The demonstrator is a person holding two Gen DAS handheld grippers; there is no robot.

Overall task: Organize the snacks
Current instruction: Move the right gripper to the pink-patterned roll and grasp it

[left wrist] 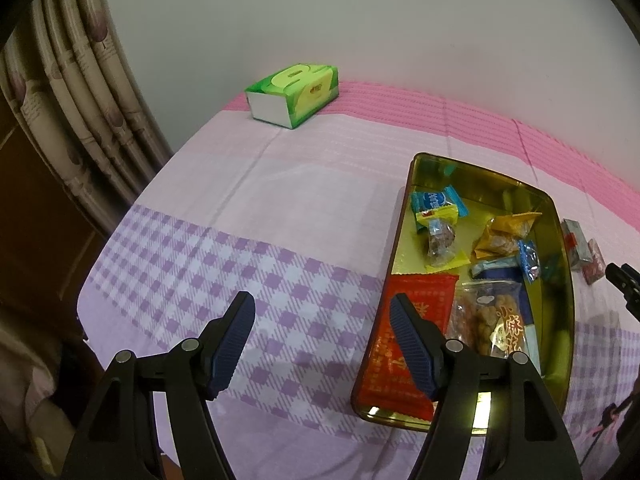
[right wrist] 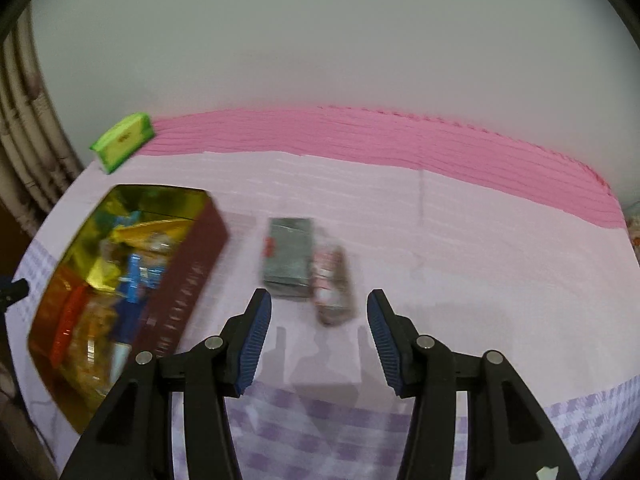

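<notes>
A gold tin (left wrist: 560,240) with dark red outer walls (right wrist: 192,276) lies on the cloth and holds several wrapped snacks, among them a red packet (left wrist: 416,300) and a clear bag of brown pieces (left wrist: 486,316). Two snacks lie on the cloth to the right of the tin: a grey-green packet (right wrist: 289,258) and a pink-brown packet (right wrist: 334,286). My left gripper (left wrist: 322,312) is open above the tin's left rim, nothing between its fingers. My right gripper (right wrist: 319,304) is open just short of the two loose packets, touching neither. The right wrist view is blurred.
A green tissue box (left wrist: 294,94) sits at the far left corner by the white wall. A curtain (left wrist: 68,92) hangs at the left edge. The surface is a pink and purple checked cloth (left wrist: 224,216), with bare cloth right of the loose packets.
</notes>
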